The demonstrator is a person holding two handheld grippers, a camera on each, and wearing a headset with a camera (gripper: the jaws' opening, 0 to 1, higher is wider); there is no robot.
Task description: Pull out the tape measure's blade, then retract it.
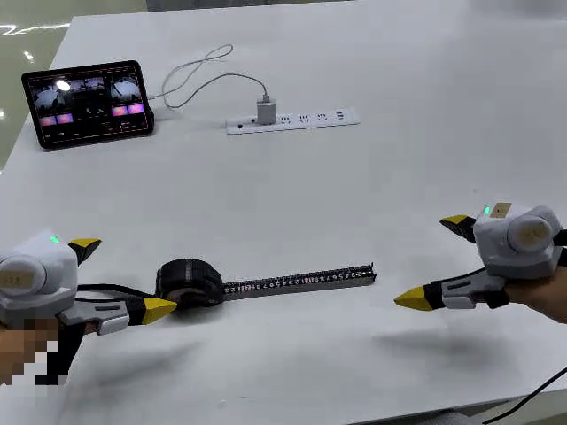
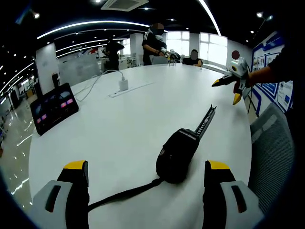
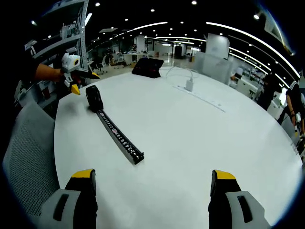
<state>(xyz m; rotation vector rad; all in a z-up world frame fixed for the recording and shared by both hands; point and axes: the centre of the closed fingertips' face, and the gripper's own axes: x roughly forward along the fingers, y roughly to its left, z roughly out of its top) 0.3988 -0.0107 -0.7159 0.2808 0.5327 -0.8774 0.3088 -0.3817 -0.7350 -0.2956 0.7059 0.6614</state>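
Blade [image 1: 301,282] out on the table [image 1: 399,106]; retract apparently not yet done
Smooth white table; the thin, dark, marked blade lies flat on it, stretched from the rounded black case [image 1: 189,282] on the person's left. Left gripper [image 1: 122,276] gapes wide just beside the case, right gripper [image 1: 432,260] equally wide near the blade's tip, both holding nothing; jaws yellow-tipped

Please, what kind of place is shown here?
Probably a large open-plan office or lab: a long white table with a tablet and power strip, and other people in the background.
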